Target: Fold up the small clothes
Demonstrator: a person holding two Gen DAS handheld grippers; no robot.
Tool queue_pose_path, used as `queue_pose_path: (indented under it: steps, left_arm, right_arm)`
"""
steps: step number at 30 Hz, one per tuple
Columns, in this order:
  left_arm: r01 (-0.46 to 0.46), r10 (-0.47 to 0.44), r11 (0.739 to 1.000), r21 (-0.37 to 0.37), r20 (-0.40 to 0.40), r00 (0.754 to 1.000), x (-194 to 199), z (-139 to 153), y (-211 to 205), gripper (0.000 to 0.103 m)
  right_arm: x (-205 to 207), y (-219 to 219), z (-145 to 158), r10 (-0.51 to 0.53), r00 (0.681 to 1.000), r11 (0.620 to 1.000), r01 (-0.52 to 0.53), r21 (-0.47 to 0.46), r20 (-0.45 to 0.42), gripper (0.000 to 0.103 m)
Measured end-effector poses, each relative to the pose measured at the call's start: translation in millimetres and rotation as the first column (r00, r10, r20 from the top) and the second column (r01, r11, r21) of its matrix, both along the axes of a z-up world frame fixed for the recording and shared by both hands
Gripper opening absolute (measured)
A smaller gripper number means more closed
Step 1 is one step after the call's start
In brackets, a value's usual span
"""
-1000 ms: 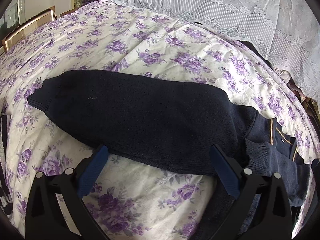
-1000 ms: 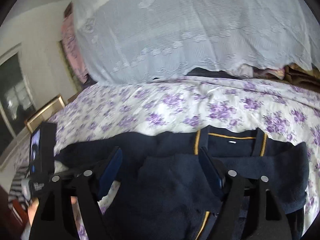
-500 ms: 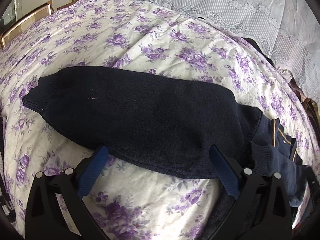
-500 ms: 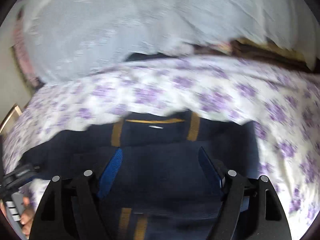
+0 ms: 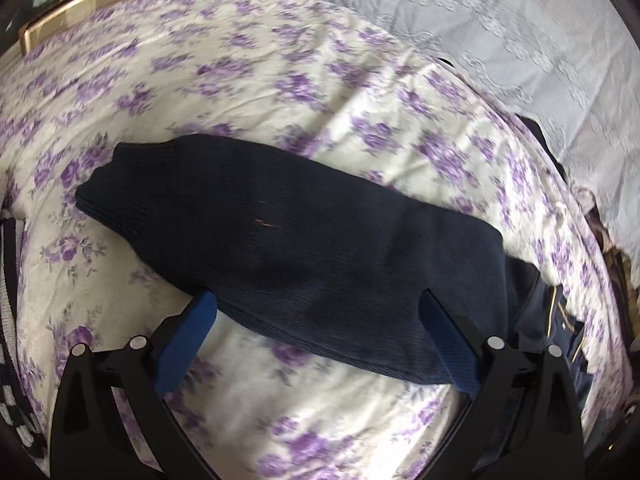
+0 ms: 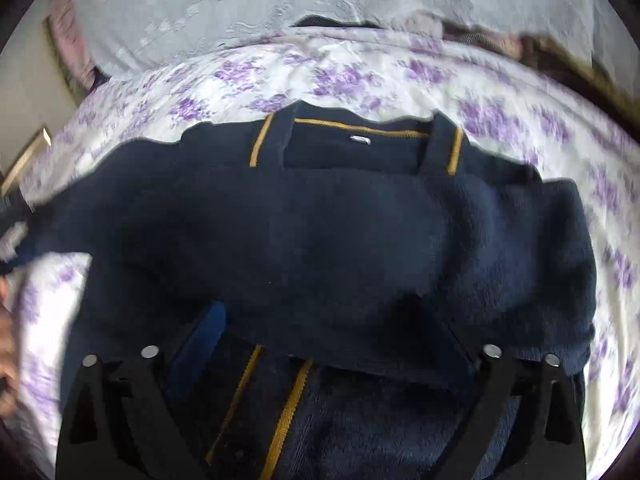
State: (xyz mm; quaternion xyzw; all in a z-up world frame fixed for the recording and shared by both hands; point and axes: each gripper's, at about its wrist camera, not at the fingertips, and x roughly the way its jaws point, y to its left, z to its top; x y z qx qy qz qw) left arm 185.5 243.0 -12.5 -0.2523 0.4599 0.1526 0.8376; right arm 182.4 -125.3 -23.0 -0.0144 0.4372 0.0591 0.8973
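Sweater [image 5: 304, 248] edge — bedspread [image 5: 280, 60] beyond

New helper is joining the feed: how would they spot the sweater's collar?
Start at the floral bedspread. The navy sweater lies across it; along its far edge sits the collar, the only part outlined in mustard-yellow stripes, with a small white label.

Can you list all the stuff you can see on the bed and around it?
sweater: one, navy with mustard stripes, flat on the bedspread
sleeve: one, navy, stretched out sideways
bedspread: one, cream with purple flowers, under everything
lace cover: one, pale grey, heaped at the far edge
wooden frame: one, golden, far left corner
left gripper: one, black with blue pads, open over the sleeve
right gripper: one, black, just opened wide over the sweater
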Motion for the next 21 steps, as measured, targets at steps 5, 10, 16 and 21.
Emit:
queue_pose_path:
  steps: [5,10,16,21]
  left_arm:
    - [-0.067,0.066,0.995,-0.074,-0.011,0.998,1.6,-13.6,22.0,0.098]
    - [-0.102,0.104,0.992,-0.08,0.022,0.994,-0.9,-15.7,24.4,0.098]
    - [-0.181,0.207,0.961,-0.208,0.11,0.972,-10.2,-17.5,53.4,0.094]
    - [-0.195,0.217,0.964,-0.183,0.107,0.97,-11.0,-17.8,56.1,0.026]
  right_arm:
    - [-21.2,-3.3,23.1,-0.027,0.991,0.997,0.017,0.077,0.134,0.098]
    - [-20.0,-3.8,11.3,-0.004,0.998,0.996,-0.002,0.084,0.07,0.099]
    - [-67.4,-44.1,50.0,-0.053,0.962,0.991,0.017,0.132,0.269,0.099]
    - [-100.4,-87.9,47.9,-0.132,0.946,0.987,0.097,0.129,0.296,0.099]
